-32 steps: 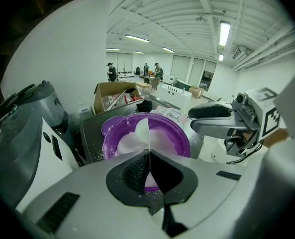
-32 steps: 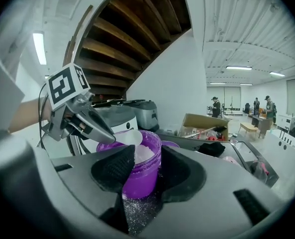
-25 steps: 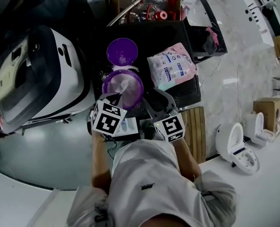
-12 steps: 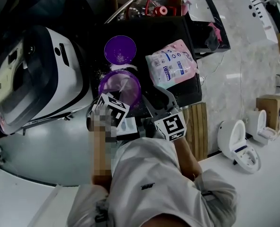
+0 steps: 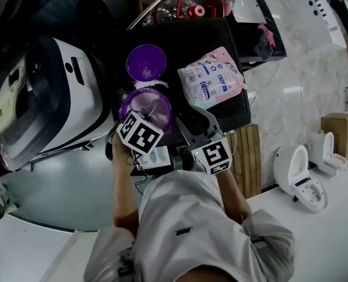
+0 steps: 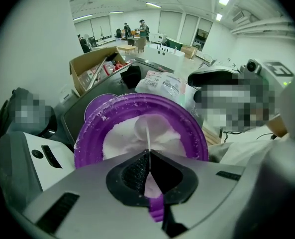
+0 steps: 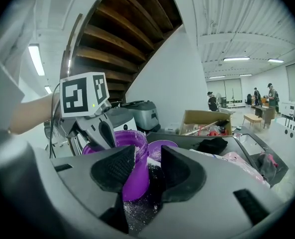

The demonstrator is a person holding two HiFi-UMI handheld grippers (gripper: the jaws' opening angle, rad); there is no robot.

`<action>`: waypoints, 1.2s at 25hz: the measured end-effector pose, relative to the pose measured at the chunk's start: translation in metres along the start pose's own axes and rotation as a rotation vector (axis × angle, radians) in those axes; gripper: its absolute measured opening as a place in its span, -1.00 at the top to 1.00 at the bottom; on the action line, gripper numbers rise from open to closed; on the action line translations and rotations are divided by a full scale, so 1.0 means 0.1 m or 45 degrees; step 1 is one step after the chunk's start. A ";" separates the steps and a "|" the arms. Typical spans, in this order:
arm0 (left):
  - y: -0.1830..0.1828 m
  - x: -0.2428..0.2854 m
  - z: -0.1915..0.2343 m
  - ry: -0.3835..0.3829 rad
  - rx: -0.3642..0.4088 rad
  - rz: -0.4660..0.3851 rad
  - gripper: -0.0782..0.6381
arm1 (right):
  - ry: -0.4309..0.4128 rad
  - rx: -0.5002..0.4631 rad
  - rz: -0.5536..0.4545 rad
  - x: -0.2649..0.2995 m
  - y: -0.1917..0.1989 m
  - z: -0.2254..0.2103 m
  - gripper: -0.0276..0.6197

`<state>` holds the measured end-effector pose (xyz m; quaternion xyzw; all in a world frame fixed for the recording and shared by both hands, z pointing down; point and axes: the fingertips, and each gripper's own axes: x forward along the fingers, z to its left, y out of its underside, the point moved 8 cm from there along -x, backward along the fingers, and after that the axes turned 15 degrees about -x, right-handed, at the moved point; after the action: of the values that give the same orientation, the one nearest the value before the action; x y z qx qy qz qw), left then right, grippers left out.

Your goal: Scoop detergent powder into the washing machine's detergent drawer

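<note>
seen from above, an open purple tub [image 5: 144, 106] of white detergent powder [image 6: 118, 139] on a dark tabletop [image 5: 185, 46], with its lid [image 5: 146, 62] just behind it, a pink detergent bag [image 5: 212, 78] at its right and the washing machine [image 5: 44, 98] at its left; detergent drawer not made out. left gripper [image 6: 148, 156] with jaws shut on the thin handle of a pale, translucent scoop [image 6: 154, 126], bowl down in the powder. right gripper [image 7: 147, 171] with jaws apart and nothing clamped, the tub's wall just ahead by one pad. scoop probably light and a little bendy, so best pinched low on the handle and kept level. powder loose and quick to spill, with grains already on the rim and tabletop. tub probably light enough to slide or tip under the scoop's drag; mid-wall a sensible place to steady it.
</note>
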<state>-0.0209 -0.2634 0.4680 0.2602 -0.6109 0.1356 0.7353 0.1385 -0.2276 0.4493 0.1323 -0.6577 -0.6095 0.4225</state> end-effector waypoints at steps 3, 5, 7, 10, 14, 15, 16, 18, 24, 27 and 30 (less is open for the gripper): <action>-0.02 0.03 -0.03 0.027 0.037 0.047 0.74 | 0.003 0.007 -0.004 0.00 0.01 -0.03 0.41; -0.04 0.05 -0.07 0.057 0.066 0.077 0.74 | 0.006 0.011 -0.007 -0.01 0.00 -0.05 0.41; -0.04 0.05 -0.12 0.094 0.085 0.097 0.74 | 0.009 0.015 -0.010 -0.02 0.00 -0.07 0.41; -0.04 0.05 -0.17 0.145 0.101 0.107 0.74 | 0.014 0.020 -0.013 -0.04 0.00 -0.10 0.41; -0.01 0.01 -0.21 0.205 0.101 0.100 0.74 | 0.024 0.027 -0.017 -0.06 0.01 -0.12 0.41; 0.00 -0.01 -0.22 0.219 0.098 0.095 0.74 | 0.025 0.029 -0.019 -0.07 0.01 -0.12 0.41; 0.01 -0.02 -0.22 0.235 0.093 0.087 0.74 | 0.026 0.032 -0.022 -0.07 0.01 -0.12 0.41; 0.04 -0.06 -0.22 0.267 0.080 0.064 0.74 | 0.026 0.034 -0.024 -0.07 0.01 -0.11 0.41; 0.18 -0.17 -0.18 0.331 -0.003 -0.007 0.74 | 0.012 0.020 -0.022 -0.07 -0.02 -0.03 0.41; 0.25 -0.22 -0.15 0.368 -0.064 -0.065 0.74 | 0.006 0.008 -0.022 -0.08 -0.03 0.02 0.41; 0.34 -0.27 -0.11 0.405 -0.133 -0.129 0.74 | 0.002 -0.001 -0.020 -0.09 -0.05 0.10 0.41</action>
<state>-0.0351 -0.2264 0.4476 0.2275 -0.4793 0.1058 0.8410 0.1350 -0.2158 0.4428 0.1378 -0.6559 -0.6130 0.4184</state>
